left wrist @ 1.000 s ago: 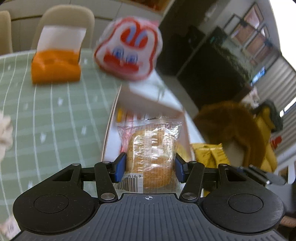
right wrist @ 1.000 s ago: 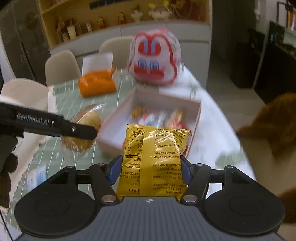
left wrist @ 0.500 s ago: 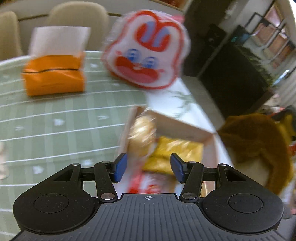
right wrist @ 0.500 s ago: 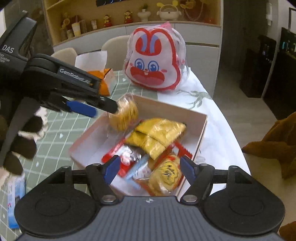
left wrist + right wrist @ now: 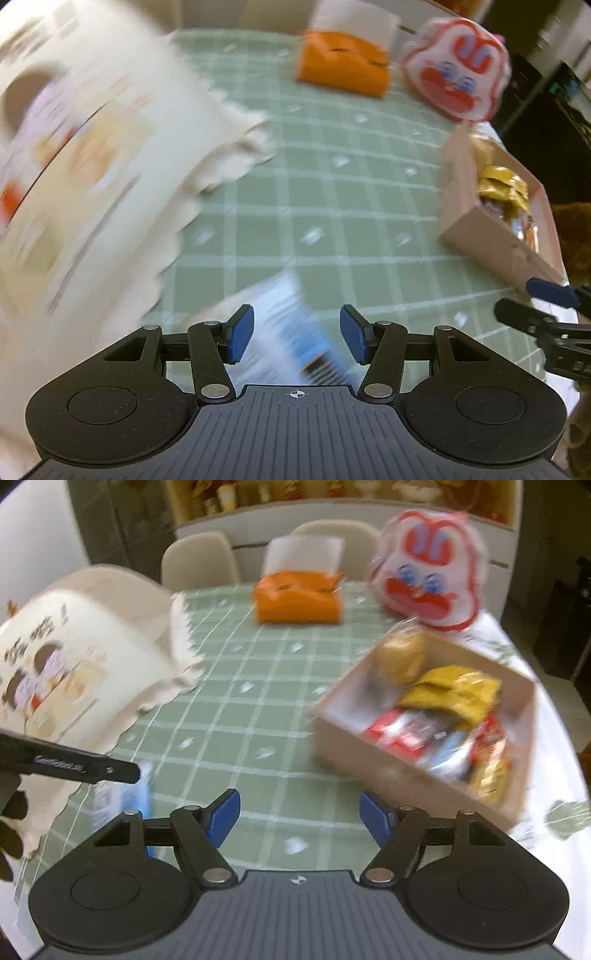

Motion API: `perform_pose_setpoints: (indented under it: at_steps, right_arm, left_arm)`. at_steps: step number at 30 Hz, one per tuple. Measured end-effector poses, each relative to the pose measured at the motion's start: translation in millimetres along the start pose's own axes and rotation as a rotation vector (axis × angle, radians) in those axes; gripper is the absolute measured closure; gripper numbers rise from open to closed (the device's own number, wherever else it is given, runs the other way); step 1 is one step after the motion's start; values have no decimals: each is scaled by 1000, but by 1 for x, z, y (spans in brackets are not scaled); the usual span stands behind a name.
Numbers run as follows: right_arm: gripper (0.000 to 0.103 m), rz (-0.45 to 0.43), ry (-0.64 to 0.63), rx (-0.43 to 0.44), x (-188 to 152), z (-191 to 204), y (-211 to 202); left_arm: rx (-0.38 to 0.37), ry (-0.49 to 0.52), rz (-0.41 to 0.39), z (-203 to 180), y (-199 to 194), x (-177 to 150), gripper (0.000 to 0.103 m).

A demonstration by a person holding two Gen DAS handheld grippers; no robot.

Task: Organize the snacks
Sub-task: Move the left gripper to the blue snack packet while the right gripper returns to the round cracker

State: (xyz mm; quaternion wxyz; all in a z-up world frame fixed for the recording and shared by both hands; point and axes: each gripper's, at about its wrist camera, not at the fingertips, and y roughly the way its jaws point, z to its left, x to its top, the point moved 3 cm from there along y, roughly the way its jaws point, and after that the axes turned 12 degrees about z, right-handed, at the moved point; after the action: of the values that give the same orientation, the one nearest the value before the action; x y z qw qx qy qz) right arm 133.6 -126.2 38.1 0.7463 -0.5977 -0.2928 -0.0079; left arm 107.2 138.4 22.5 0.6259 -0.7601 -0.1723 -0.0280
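Your left hand-held gripper (image 5: pixel 297 334) spread wide, empty, over flat blue-white packet (image 5: pixel 291 332) on checked desk (image 5: pixel 332 192). Your right hand-held gripper (image 5: pixel 299 818) wide, empty, beside cardboard box (image 5: pixel 406 771) of crinkly snack packs (image 5: pixel 454 694).

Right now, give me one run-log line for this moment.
left claw: open, over blue-white packet | right claw: open, empty | tan cardboard box: holds snacks

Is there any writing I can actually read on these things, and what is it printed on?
Nothing reads clearly.
White lettering on the left gripper: too blurred to read.
Dark characters on the cream cloth bag: blurred, unreadable.
Print on the blue-and-white packet: motion-blurred.
Snack wrappers in the cardboard box: too blurred.
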Motion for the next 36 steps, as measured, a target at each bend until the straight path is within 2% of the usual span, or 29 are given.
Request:
perform_pose_setpoints:
  at_steps: [5,10,12,16,22,24,30,33,36]
  right_arm:
    - [31,89,-16,14,-15,53,27]
    - [31,135,-27,-10,-31,90,43]
    - [31,121,-33,-35,-34,95,37]
    - [31,91,-23,-87,-44,89,18]
    - [30,131,84,-140,-64,62,19]
    - [28,146,118,-140,-73,55,20]
    - [21,122,241,-59,-94,38,21]
    - [14,103,287,10,-100,32,23]
    - [13,111,240,-16,-100,39,26]
  left_arm:
    - [-48,-54,12,32,-4,-29,46]
    - [-84,-36,35,33,6,-33,46]
    - [-84,-17,39,29,11,-32,46]
    - [-86,7,41,19,22,-26,46]
    - [-67,59,31,0,32,-13,44]
    - [-56,97,28,-9,35,-10,39]
    - [-11,249,2,-40,42,-14,29]
    - [0,257,-2,-43,41,-15,29]
    - [45,250,-10,-44,37,-17,31]
